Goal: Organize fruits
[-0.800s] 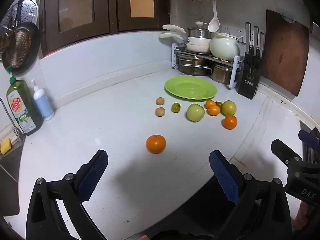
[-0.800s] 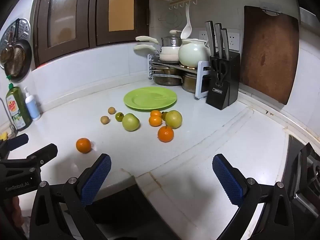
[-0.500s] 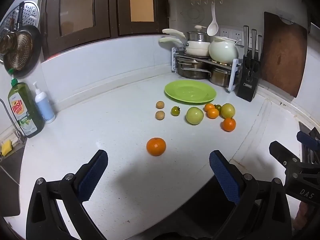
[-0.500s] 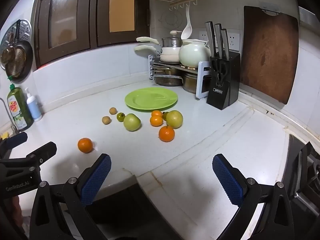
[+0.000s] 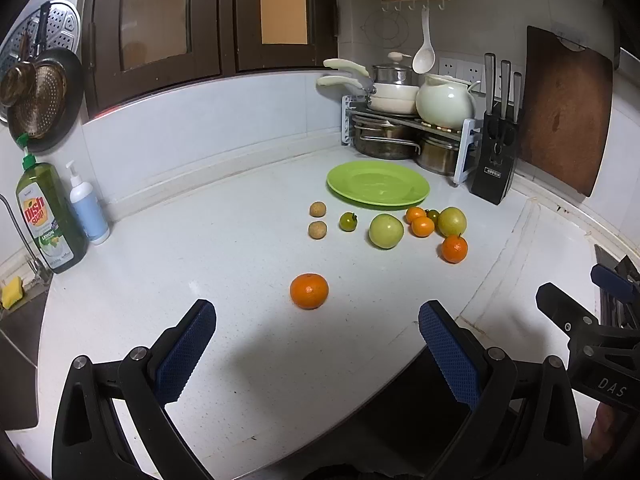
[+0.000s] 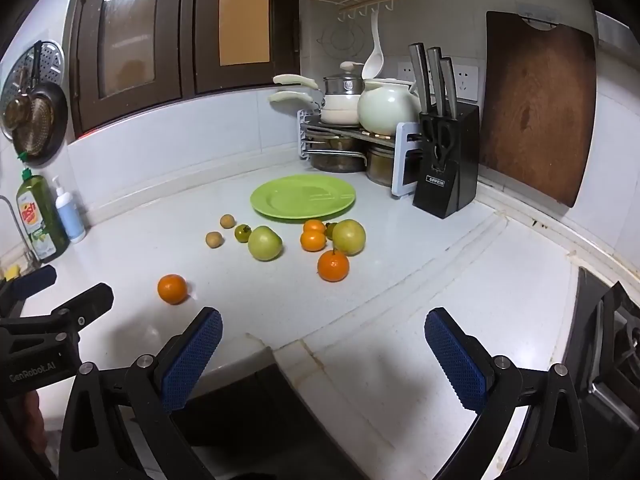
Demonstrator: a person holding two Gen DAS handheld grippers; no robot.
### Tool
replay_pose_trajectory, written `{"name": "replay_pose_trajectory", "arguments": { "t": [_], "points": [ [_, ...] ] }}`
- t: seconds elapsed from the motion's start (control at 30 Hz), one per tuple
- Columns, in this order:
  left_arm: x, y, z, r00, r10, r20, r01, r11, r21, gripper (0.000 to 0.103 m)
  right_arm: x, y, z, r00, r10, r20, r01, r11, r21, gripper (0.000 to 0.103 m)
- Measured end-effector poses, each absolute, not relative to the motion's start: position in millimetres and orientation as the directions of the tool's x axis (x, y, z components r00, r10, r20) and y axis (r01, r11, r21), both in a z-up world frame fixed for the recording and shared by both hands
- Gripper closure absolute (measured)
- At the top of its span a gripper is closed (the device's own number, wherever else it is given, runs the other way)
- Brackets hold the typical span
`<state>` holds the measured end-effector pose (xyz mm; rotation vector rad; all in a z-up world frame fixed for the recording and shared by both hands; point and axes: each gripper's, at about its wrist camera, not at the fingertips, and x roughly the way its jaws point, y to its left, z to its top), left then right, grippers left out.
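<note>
An empty green plate [image 5: 378, 183] [image 6: 303, 197] lies on the white counter near the back corner. In front of it lie loose fruits: a green apple [image 5: 385, 231] [image 6: 264, 243], a yellow-green apple [image 5: 452, 221] [image 6: 349, 237], several small oranges [image 5: 422, 226] [image 6: 313, 240], an orange with a stem [image 5: 454, 248] [image 6: 333, 265], a green tomato [image 5: 348, 221], two brown longans [image 5: 317, 229]. One orange [image 5: 309, 290] [image 6: 172, 288] lies alone, just ahead of my open, empty left gripper [image 5: 316, 352]. My right gripper [image 6: 322, 360] is open and empty over the counter's front edge.
A pot rack [image 5: 404, 128] with pots and a white kettle, a knife block [image 5: 495, 160] and a wooden cutting board [image 5: 566, 108] stand at the back right. Dish soap [image 5: 48, 216] and a pump bottle [image 5: 88, 208] stand at the left by the sink. A stove [image 6: 612, 344] lies at the right.
Both views have shifted slightly; the fruits sit a little lower and closer to the left gripper. Nothing was grasped or moved on the counter.
</note>
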<state>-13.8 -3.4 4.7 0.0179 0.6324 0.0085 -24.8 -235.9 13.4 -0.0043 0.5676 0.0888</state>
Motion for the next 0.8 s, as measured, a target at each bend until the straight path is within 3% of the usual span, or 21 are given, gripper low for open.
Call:
{"name": "replay_pose_trajectory", "arguments": {
  "t": [0.8],
  "points": [
    [-12.4,-6.4,5.8,0.802,0.005,-0.597,0.004,1.000,0.013,0.000,-23.4,-238.3,12.2,0.837,0.088,-0.540,-0.087,0.996,0.028,0.001]
  ]
}}
